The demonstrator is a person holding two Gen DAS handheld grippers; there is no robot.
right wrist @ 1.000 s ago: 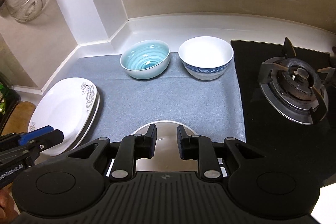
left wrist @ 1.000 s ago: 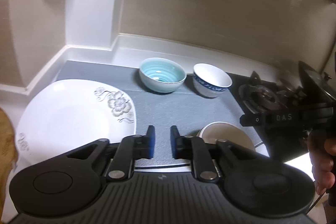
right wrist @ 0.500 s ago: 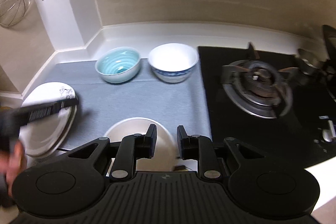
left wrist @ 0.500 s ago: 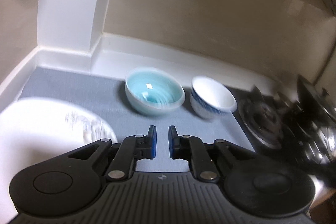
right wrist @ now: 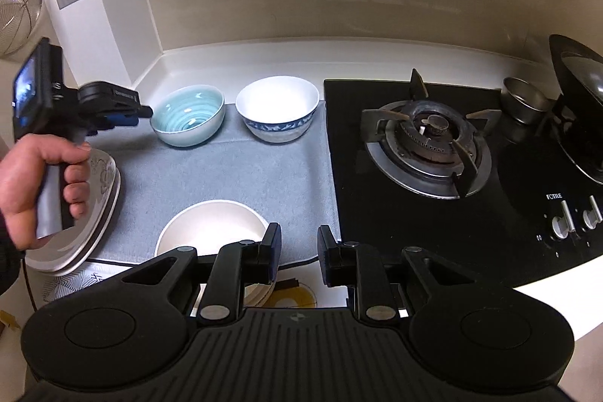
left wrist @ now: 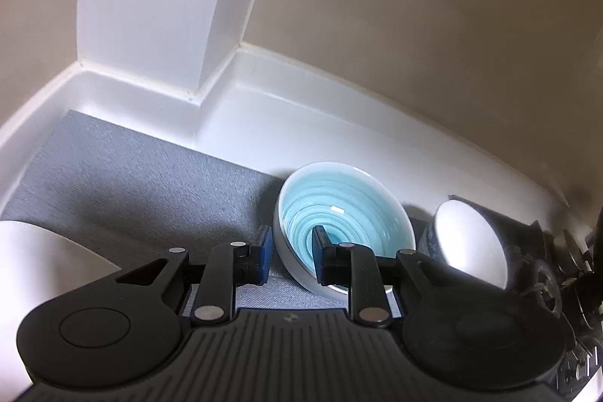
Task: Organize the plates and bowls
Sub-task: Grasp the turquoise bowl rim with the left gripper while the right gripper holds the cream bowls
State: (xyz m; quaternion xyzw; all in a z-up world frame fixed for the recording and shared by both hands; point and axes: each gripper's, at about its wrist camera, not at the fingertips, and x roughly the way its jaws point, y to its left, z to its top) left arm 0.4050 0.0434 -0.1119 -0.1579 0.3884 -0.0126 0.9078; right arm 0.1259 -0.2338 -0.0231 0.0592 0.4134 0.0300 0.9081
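Note:
A light blue ringed bowl (left wrist: 345, 230) (right wrist: 188, 119) stands at the back of the grey mat (right wrist: 241, 172). My left gripper (left wrist: 290, 251) (right wrist: 145, 112) is open and straddles the bowl's near left rim, one finger outside, one inside. A white bowl with a blue band (right wrist: 278, 108) (left wrist: 469, 243) stands to the right of it. A plain white bowl (right wrist: 211, 228) sits at the mat's front. Stacked floral plates (right wrist: 83, 225) lie at the left. My right gripper (right wrist: 299, 255) is open and empty, above the mat's front edge.
A black gas hob (right wrist: 444, 145) with a burner and knobs fills the right side. A small steel pot (right wrist: 527, 100) and a dark lid stand at its back right. A white corner column (left wrist: 158, 6) and raised counter lip border the mat behind.
My left gripper has moved forward and right from above the plates to the blue bowl, and its jaws have opened wider. My right gripper has pulled back a little and opened slightly.

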